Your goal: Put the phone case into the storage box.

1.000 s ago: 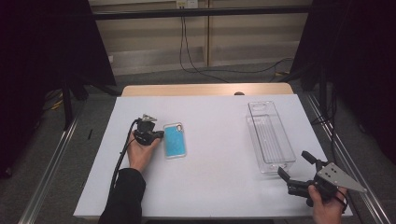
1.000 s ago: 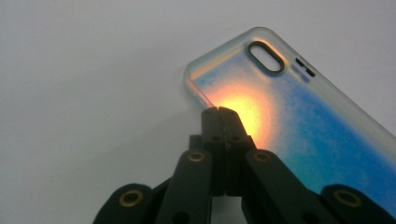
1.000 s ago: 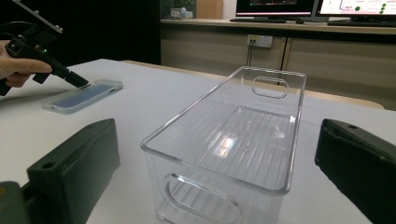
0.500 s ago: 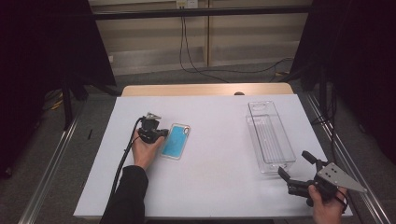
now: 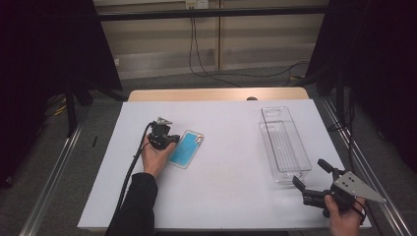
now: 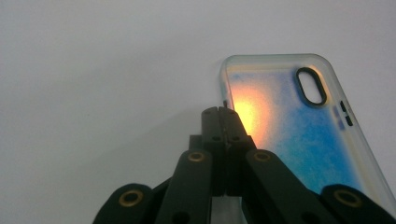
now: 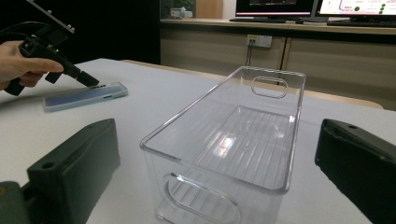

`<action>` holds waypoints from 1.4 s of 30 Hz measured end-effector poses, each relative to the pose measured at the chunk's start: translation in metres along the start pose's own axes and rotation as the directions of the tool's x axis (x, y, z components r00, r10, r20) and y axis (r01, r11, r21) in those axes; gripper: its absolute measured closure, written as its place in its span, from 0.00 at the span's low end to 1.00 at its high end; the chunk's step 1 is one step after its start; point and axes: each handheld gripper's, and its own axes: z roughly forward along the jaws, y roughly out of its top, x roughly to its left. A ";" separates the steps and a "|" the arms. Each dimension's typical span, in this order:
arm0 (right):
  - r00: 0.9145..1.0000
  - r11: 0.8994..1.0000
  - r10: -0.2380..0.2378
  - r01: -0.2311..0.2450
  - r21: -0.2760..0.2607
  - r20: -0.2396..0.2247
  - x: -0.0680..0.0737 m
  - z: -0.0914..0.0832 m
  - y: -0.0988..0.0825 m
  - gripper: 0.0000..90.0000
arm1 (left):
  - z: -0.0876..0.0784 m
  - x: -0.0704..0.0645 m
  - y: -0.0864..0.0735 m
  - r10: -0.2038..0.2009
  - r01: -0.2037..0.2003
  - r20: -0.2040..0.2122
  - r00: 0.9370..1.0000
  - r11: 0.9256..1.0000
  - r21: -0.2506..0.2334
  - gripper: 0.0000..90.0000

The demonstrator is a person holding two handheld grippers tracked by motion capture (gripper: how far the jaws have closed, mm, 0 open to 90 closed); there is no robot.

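Left tool (image 5: 173,141) sits left of centre on the table (image 5: 231,196), jaws pinched fully together, tips touching the near long edge of the phone case (image 5: 187,148); whether they pinch its rim can't be told. The case lies flat just right of that tool, long axis slanting toward the table's far right corner. Well apart, the clear bin (image 5: 284,143) runs near-to-far along the right edge. Right tool (image 5: 310,181) waits at the near right corner, jaws wide, nothing in them, aimed at the bin's near end. Left hand (image 5: 155,158) is far nearer the case.
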 end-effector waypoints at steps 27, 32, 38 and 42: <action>1.000 1.000 0.009 -0.008 -0.013 0.008 -0.001 -0.004 0.000 0.00 | -0.023 0.001 -0.013 -0.038 0.039 0.006 0.999 0.992 -0.122 0.94; 1.000 1.000 0.004 -0.003 -0.025 0.010 0.000 -0.004 0.001 0.00 | -0.033 0.002 -0.013 -0.036 0.034 -0.011 0.999 0.986 -0.161 0.85; 1.000 1.000 0.005 -0.005 -0.014 0.009 0.000 -0.004 0.001 0.00 | -0.043 0.006 -0.015 -0.037 0.029 -0.039 0.999 0.981 -0.190 0.65; 1.000 1.000 0.001 -0.001 -0.012 0.006 0.000 -0.004 0.001 0.00 | -0.048 0.006 -0.018 -0.035 0.022 -0.057 0.998 0.977 -0.211 0.54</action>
